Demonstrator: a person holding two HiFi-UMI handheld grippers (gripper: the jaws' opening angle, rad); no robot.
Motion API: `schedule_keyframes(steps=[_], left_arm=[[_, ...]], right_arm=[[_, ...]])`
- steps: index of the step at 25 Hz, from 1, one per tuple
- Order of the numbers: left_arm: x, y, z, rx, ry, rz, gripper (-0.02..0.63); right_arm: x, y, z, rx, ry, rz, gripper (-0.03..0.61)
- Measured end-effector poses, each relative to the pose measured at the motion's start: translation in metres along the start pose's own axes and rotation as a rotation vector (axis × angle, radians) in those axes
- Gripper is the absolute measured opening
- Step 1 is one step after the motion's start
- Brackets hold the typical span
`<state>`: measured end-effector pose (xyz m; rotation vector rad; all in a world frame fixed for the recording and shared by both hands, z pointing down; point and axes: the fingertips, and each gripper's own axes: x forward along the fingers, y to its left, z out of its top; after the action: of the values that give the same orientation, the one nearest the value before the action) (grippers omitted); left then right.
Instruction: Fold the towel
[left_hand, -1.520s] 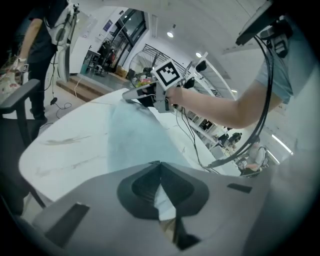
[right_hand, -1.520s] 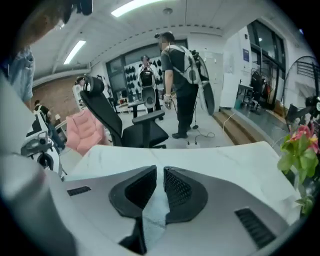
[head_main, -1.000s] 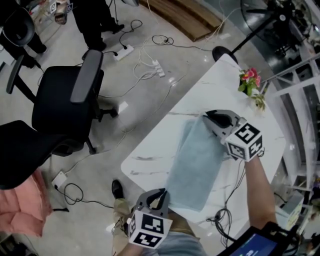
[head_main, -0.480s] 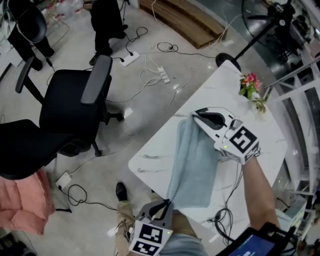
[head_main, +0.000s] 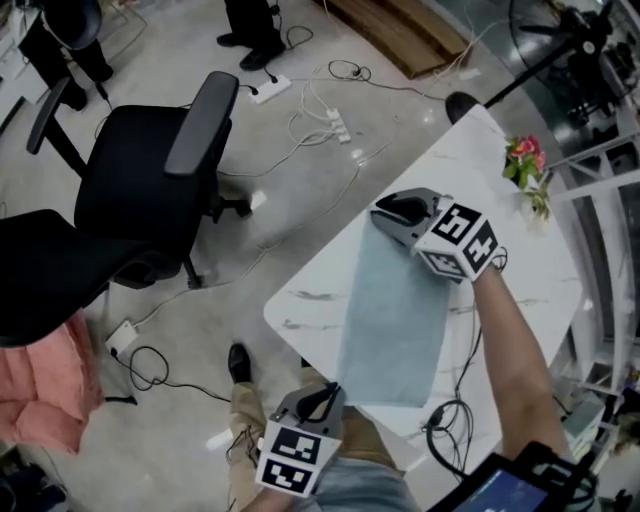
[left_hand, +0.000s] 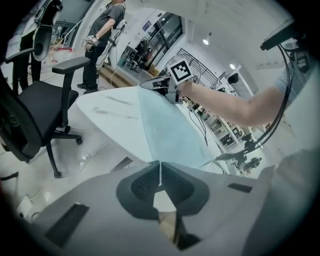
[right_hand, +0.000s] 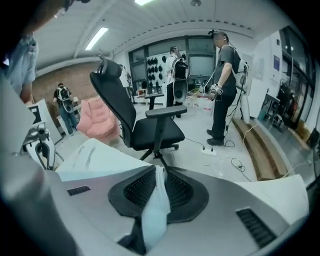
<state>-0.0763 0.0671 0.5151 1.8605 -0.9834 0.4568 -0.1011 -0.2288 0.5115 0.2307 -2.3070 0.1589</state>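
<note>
The floor (head_main: 180, 430) spread grey below me, with a black chair (head_main: 140, 190) on it to the left of the white counter (head_main: 530, 260). The towel (head_main: 395, 320), pale blue, ran as one long strip down the counter, from its far left edge to the near edge by my body. I could not tell whether it lay flat or hung just above the top.

My right claw (head_main: 385, 212) was at the strip's far end. Its jaws were narrow and gripped a bunched fold of towel (right_hand: 156, 205) between the pads (right_hand: 175, 187). They had just been easing apart a little, with the cloth between them.

My left claw (head_main: 325, 398) was at the near end, just off the counter's edge. Its jaws were pressed together on a thin corner of towel (left_hand: 167, 135), which fanned out from the tips towards my other hand.

Pink flowers (head_main: 527, 160) stood at the counter's far right, well apart from the towel. White cables (head_main: 320, 120) trailed over the floor beyond.
</note>
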Motion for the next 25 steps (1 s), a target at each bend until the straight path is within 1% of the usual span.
schedule_keyframes(steps=[1,2,3,4,6,8,9,11,12,13,14,15,17,19,21,23,24,25], left_arm=[[0.000,0.001,-0.001,0.012,0.004,0.001,0.017],[-0.001,0.002,-0.001,0.027,0.011,0.000,0.017],[-0.003,0.001,-0.001,0.039,0.019,-0.003,0.021],[-0.006,-0.001,0.000,0.044,0.023,-0.011,0.029],[-0.015,-0.006,0.001,0.034,0.026,-0.031,0.062],[-0.025,-0.005,0.002,0.026,0.029,-0.038,0.112],[-0.032,-0.001,0.003,0.023,0.029,-0.029,0.122],[-0.052,0.009,0.009,0.014,0.003,0.013,0.119],[-0.063,0.013,0.017,0.021,-0.022,0.034,0.097],[-0.072,0.015,0.026,0.044,-0.044,0.045,0.060],[-0.076,0.012,0.035,0.086,-0.055,0.039,0.025],[-0.074,0.002,0.043,0.139,-0.050,0.015,0.015],[-0.052,-0.030,0.056,0.256,-0.019,-0.069,0.012],[-0.018,-0.066,0.060,0.383,0.033,-0.144,0.008],[0.018,-0.088,0.049,0.527,0.148,-0.161,0.008],[0.046,-0.091,0.030,0.652,0.295,-0.142,0.008],[0.054,-0.089,0.022,0.694,0.357,-0.136,0.008],[0.060,-0.086,0.016,0.722,0.400,-0.136,0.008]], right_arm=[[-0.001,-0.002,0.004,0.041,-0.020,0.013,0.099],[-0.007,-0.003,0.011,0.086,-0.053,0.032,0.182],[-0.016,-0.003,0.022,0.128,-0.099,0.053,0.247],[-0.028,-0.003,0.036,0.159,-0.152,0.072,0.266],[-0.054,-0.006,0.063,0.188,-0.251,0.083,0.273],[-0.077,-0.018,0.077,0.193,-0.304,0.034,0.272],[-0.086,-0.025,0.075,0.186,-0.303,-0.012,0.265],[-0.103,-0.033,0.057,0.147,-0.251,-0.109,0.204],[-0.110,-0.031,0.042,0.122,-0.211,-0.139,0.182],[-0.114,-0.025,0.026,0.098,-0.169,-0.149,0.168],[-0.116,-0.016,0.008,0.079,-0.130,-0.144,0.157],[-0.116,-0.006,-0.009,0.065,-0.097,-0.126,0.156],[-0.108,0.011,-0.036,0.054,-0.060,-0.088,0.156],[-0.094,0.018,-0.051,0.040,-0.038,-0.074,0.158],[-0.080,0.020,-0.059,0.004,-0.004,-0.084,0.164],[-0.072,0.019,-0.065,-0.026,0.035,-0.102,0.166],[-0.070,0.018,-0.067,-0.029,0.048,-0.112,0.166],[-0.071,0.017,-0.068,-0.027,0.056,-0.124,0.165]])
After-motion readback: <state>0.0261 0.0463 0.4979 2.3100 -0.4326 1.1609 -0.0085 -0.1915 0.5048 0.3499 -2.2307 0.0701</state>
